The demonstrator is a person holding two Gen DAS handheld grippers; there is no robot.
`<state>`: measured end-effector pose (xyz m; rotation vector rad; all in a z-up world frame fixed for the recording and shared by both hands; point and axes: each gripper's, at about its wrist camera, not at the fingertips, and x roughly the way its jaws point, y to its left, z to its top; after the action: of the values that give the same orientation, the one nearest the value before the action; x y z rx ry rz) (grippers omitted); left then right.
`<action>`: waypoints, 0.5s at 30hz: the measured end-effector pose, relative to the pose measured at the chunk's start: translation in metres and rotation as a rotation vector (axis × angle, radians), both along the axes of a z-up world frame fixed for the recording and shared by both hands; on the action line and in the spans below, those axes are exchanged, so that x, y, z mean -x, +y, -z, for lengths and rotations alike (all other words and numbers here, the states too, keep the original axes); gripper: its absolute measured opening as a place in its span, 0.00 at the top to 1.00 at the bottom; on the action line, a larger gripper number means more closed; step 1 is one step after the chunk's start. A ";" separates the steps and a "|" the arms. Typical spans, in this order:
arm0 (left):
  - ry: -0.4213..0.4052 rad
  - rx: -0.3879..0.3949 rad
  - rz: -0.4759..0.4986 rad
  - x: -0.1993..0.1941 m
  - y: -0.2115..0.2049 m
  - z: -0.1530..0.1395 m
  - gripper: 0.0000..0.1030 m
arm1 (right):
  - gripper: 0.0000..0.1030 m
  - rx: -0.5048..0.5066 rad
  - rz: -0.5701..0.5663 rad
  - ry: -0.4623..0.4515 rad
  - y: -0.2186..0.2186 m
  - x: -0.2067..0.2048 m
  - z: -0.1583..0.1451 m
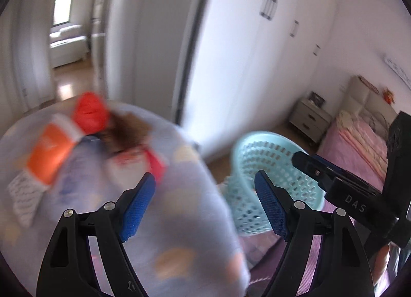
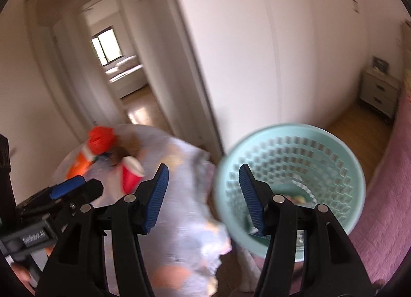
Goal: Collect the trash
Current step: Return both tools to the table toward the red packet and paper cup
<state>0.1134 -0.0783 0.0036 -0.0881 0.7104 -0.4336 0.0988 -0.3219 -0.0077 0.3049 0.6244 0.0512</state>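
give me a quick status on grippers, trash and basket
Left hand-held gripper open, empty. Right hand-held gripper open, empty. Trash pile on round table, blurred. Basket right of table, something already inside. Nothing in the way.

Pale aqua basket (image 2: pixel 290 142) with a grid of small cut-outs; lilac tablecloth (image 1: pixel 195 219) dotted with orange-tan and cream patches. Red cup (image 2: pixel 131 177) with white rim, bright orange-red crumpled wrapper (image 1: pixel 90 113), orange-and-white carton (image 1: pixel 51 154), brown clump (image 1: pixel 128 131). Blue ribbed pads on black gripper fingers (image 1: pixel 140 204); pink bedspread (image 1: pixel 359 147), white wardrobe doors (image 2: pixel 244 52).
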 end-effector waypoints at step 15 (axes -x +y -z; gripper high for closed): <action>0.086 -0.064 -0.149 0.036 0.134 0.037 0.24 | 0.48 0.084 -0.272 0.029 0.128 -0.042 0.020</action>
<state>0.0773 0.0559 -0.0335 -0.0992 0.7962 -0.2658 0.1411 -0.1937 -0.0277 0.1386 0.6914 0.2810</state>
